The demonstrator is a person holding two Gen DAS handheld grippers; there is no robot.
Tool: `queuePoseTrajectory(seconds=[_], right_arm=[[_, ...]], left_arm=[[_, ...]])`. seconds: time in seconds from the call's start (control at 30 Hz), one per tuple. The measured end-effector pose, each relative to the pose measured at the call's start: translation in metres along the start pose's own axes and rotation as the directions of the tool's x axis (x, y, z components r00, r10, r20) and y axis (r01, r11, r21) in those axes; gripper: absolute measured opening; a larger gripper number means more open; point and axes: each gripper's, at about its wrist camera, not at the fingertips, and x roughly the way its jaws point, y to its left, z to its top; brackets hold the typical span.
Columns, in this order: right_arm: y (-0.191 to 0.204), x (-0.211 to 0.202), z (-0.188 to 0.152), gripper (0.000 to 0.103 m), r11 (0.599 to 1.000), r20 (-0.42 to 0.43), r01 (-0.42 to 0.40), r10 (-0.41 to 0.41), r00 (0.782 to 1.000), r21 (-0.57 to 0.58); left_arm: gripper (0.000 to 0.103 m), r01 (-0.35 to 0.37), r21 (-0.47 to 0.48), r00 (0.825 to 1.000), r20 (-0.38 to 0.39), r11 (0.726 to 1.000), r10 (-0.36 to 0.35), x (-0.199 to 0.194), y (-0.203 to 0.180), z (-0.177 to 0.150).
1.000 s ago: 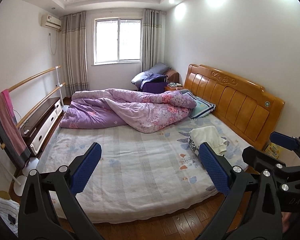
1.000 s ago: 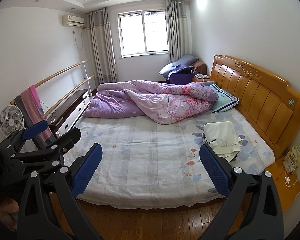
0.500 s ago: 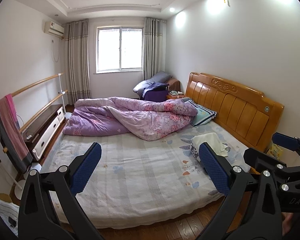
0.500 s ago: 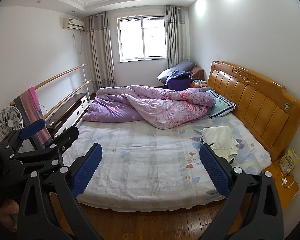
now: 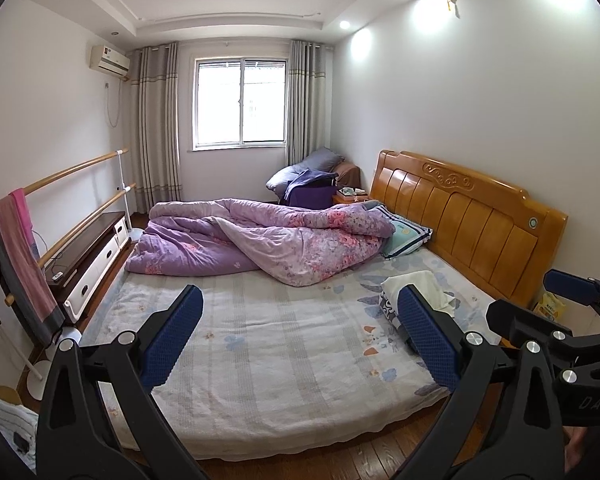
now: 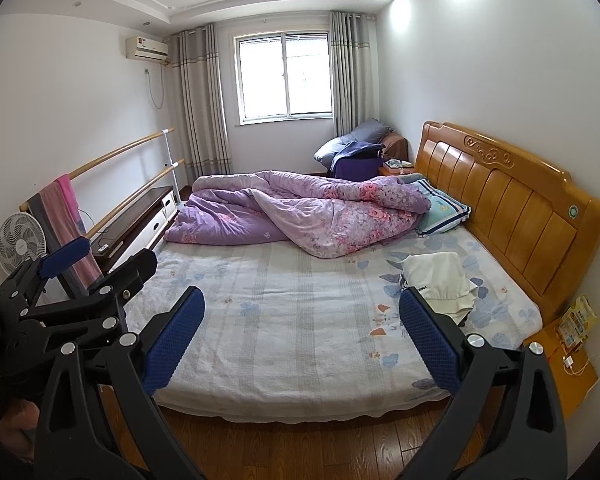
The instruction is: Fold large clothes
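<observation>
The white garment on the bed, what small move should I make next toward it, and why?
Probably step in and bring the right gripper toward the white garment. It lies crumpled on the bed near the headboard, untouched, and both the right and left gripper are open, empty and short of the mattress.

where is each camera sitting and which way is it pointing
Left wrist: on the left gripper, off the near side of the bed, facing the window; the right gripper shows at its right edge.
Right wrist: on the right gripper, same direction; the left gripper shows at its left edge.
Shared: the bed's pale flowered sheet, crumpled purple floral quilt, cream folded garment, orange wooden headboard; both pairs of fingers open, empty.
</observation>
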Motion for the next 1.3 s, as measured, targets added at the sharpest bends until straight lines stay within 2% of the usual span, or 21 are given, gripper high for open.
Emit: queuePoseTrajectory(seconds=[0.9, 1.3], right_arm=[[-0.009, -0.006, -0.008, 0.094, 1.0, 0.0, 0.007, -0.007, 1.0, 0.005], [-0.013, -0.002, -0.001, 0.094, 1.0, -0.011, 0.01, -0.01, 1.0, 0.014]], left_arm=[[0.098, 0.005, -0.001, 1.0, -0.013, 1.0, -0.005, 0.009, -0.013, 0.0], [0.098, 0.016, 0.003, 0.999, -0.028, 1.0, -0.016, 0.017, -0.018, -0.002]])
